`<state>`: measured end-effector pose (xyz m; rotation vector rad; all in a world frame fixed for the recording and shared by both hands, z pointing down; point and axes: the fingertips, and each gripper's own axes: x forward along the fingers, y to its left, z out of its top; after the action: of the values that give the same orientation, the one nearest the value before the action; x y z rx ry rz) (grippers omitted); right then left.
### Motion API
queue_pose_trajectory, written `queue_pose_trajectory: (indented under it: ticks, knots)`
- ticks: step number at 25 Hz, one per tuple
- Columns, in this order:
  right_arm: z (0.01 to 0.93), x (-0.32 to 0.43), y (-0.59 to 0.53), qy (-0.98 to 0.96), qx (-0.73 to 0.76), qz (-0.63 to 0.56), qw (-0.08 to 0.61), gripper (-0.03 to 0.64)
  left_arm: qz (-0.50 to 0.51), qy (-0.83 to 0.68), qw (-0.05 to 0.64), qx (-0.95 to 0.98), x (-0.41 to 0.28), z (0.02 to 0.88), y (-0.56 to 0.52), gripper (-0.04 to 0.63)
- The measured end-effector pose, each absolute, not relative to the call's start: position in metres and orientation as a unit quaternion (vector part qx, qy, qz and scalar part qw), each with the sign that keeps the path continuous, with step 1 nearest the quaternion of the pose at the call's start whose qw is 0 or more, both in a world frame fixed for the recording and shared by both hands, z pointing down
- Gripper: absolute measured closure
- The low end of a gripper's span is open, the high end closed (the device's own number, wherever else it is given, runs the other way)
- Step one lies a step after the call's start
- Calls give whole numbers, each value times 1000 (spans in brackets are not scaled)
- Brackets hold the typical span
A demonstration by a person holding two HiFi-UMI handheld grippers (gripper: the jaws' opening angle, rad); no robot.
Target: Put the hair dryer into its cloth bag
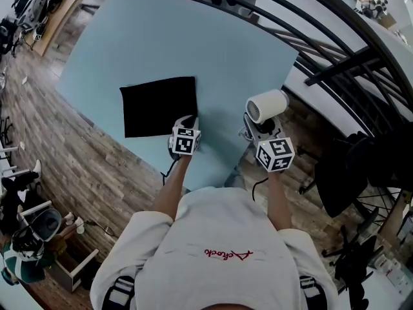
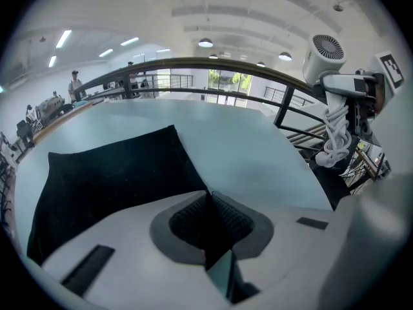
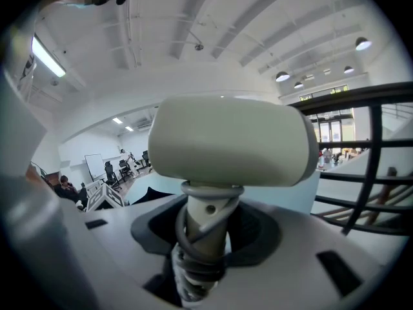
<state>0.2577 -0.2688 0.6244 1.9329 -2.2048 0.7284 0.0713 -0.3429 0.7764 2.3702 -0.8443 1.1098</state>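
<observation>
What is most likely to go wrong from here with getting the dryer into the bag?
1. The left tool is shut on just one corner of the cloth bag, which lies flat on the table. It may be pinching both layers, so the mouth might not open.
2. The right tool holds the hair dryer by its handle, over the wound cord, near the table's edge. A slip on the cord could drop it to the floor.

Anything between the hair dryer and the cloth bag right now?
Nothing visible: only bare table lies between the hair dryer, held in the right gripper, and the cloth bag. The bag lies flat, its corner pinched by the left gripper.
</observation>
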Motion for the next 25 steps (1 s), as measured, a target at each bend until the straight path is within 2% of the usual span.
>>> queue_pose_trajectory:
  ticks: [14, 25]
  knots:
    - [633, 245, -279, -744, 618, 242, 76, 434, 314, -335, 211, 863, 55, 732, -356, 578]
    - [644, 193, -292, -787, 555, 221, 155, 434, 237, -373, 214, 871, 30, 694, -357, 580]
